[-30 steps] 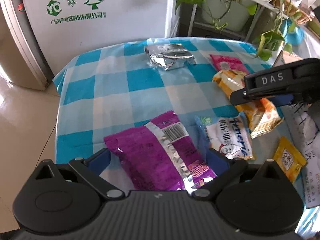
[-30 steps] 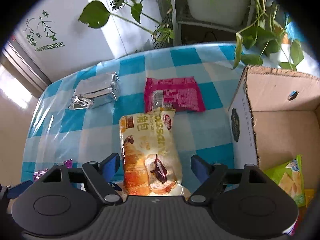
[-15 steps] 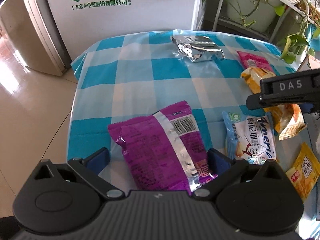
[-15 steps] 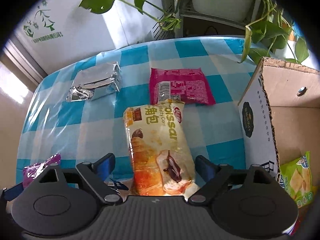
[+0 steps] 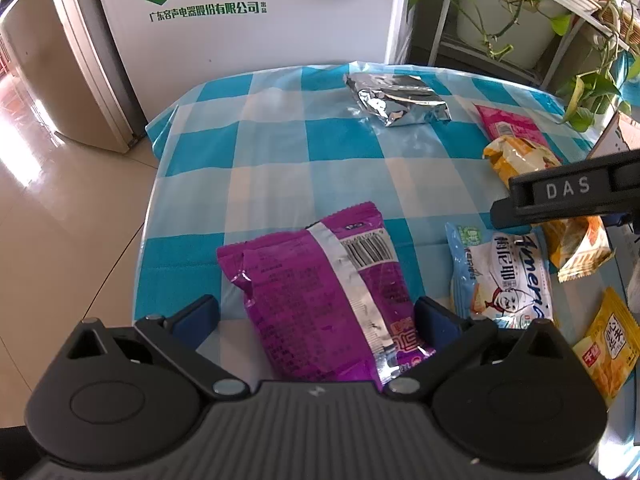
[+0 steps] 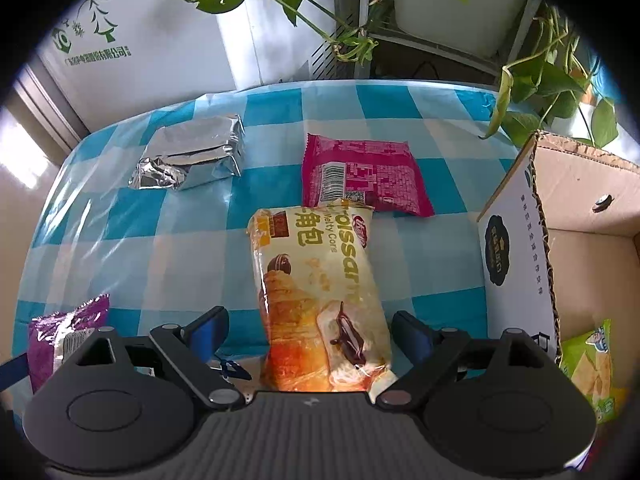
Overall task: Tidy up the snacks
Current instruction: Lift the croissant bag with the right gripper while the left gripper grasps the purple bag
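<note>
So the cardboard box (image 6: 568,216) at the table's (image 5: 272,152) right edge is where the croissant pack (image 6: 320,296) should be dropped. It's straddled by the right gripper (image 6: 308,330), whose jaws have just been opening wide. The purple pack (image 5: 320,300), near the left edge, sits between the left gripper's (image 5: 316,316) spread jaws; both should be squeezed mid-pack.

This looks like a lived-in room of a home. A small tabletop (image 5: 272,152) wears a blue-and-white checked cloth under clear plastic, with packaged snacks (image 6: 320,300) scattered on it and an open cardboard box (image 6: 516,248) at one side. Behind it stands a white appliance (image 5: 248,20) printed with green trees and Chinese company lettering, and beside that a beige cabinet-like unit (image 5: 60,72). Trailing pothos plants (image 6: 332,36) hang from a metal shelf rack (image 5: 560,20) holding white pots. The floor (image 5: 60,240) is glossy pale tile catching daylight.
</note>
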A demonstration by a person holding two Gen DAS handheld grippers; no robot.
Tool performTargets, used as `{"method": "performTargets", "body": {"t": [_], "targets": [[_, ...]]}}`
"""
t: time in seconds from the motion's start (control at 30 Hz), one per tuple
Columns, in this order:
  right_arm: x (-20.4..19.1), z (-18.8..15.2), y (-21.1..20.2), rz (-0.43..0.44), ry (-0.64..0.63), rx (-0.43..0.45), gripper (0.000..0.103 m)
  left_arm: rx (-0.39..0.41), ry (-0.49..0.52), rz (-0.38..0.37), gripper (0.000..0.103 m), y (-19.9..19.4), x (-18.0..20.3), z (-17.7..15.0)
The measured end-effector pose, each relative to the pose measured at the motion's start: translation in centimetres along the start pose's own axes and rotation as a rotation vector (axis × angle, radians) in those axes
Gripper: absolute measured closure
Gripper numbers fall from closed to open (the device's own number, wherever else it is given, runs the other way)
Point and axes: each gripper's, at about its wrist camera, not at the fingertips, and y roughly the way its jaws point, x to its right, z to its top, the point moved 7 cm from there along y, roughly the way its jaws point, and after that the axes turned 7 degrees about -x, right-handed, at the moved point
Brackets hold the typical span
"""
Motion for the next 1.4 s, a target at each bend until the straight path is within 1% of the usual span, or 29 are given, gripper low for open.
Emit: {"method": "performTargets", "body": {"t": [0.23, 0.37, 0.43, 0.5, 0.6, 0.63, 0.67, 0.7, 0.73, 0.8, 0.83, 0.87, 1.0, 1.13, 1.23, 1.4], "targets": [[0.0, -0.1, 0.2, -0.039, -0.027, 0.005, 0.01, 0.001, 0.013, 0.006, 0.0, 0.0, 0.1, 0.1], [0.0, -0.2, 0.2, -0.039, -0.028, 0.007, 0.01, 0.026, 0.065, 0.034, 0.0, -0.3, 0.6, 0.2], [0.0, -0.2, 0.2, -0.039, -0.026, 0.009, 0.011, 0.032, 0.074, 0.042, 0.0, -0.4, 0.7, 0.2], [0.1, -0.2, 0.1, -0.042, -0.027, 0.01, 0.013, 0.026, 0.064, 0.033, 0.0, -0.3, 0.6, 0.3], [0.4, -0.2, -0.1, -0.043, -0.022, 0.015, 0.02, 0.011, 0.047, 0.016, 0.0, -0.2, 0.4, 0.3], [0.4, -0.2, -0.2, -0.045, -0.022, 0.017, 0.025, 0.012, 0.049, 0.014, 0.001, -0.2, 0.4, 0.3], [0.5, -0.2, -0.3, -0.048, -0.022, 0.019, 0.031, 0.016, 0.054, 0.008, 0.004, -0.3, 0.4, 0.3], [0.5, -0.2, -0.4, -0.056, -0.024, 0.022, 0.034, 0.019, 0.056, -0.002, 0.006, -0.3, 0.5, 0.3], [0.5, -0.2, -0.5, -0.056, -0.027, 0.023, 0.04, 0.022, 0.057, -0.021, 0.012, -0.4, 0.6, 0.3], [0.4, -0.3, -0.6, -0.055, -0.03, 0.023, 0.042, 0.037, 0.069, -0.035, 0.02, -0.6, 1.0, 0.3], [0.4, -0.3, -0.6, -0.055, -0.029, 0.026, 0.043, 0.046, 0.086, -0.05, 0.026, -0.7, 1.3, 0.4], [0.4, -0.4, -0.7, -0.054, -0.026, 0.027, 0.047, 0.048, 0.09, -0.06, 0.03, -0.8, 1.4, 0.4], [0.3, -0.5, -0.9, -0.031, -0.002, 0.029, 0.048, 0.058, 0.071, -0.09, 0.036, -1.1, 1.5, 0.6], [0.1, -0.5, -1.5, -0.006, 0.008, 0.044, 0.049, 0.068, 0.059, -0.107, 0.036, -1.4, 1.3, 0.9], [0.0, -0.5, -2.0, 0.009, 0.016, 0.055, 0.049, 0.068, 0.026, -0.115, 0.036, -1.5, 0.8, 1.1], [-0.2, -0.5, -3.7, 0.041, 0.023, 0.094, 0.049, 0.105, -0.002, -0.11, 0.036, -2.4, 0.0, 1.9]]}}
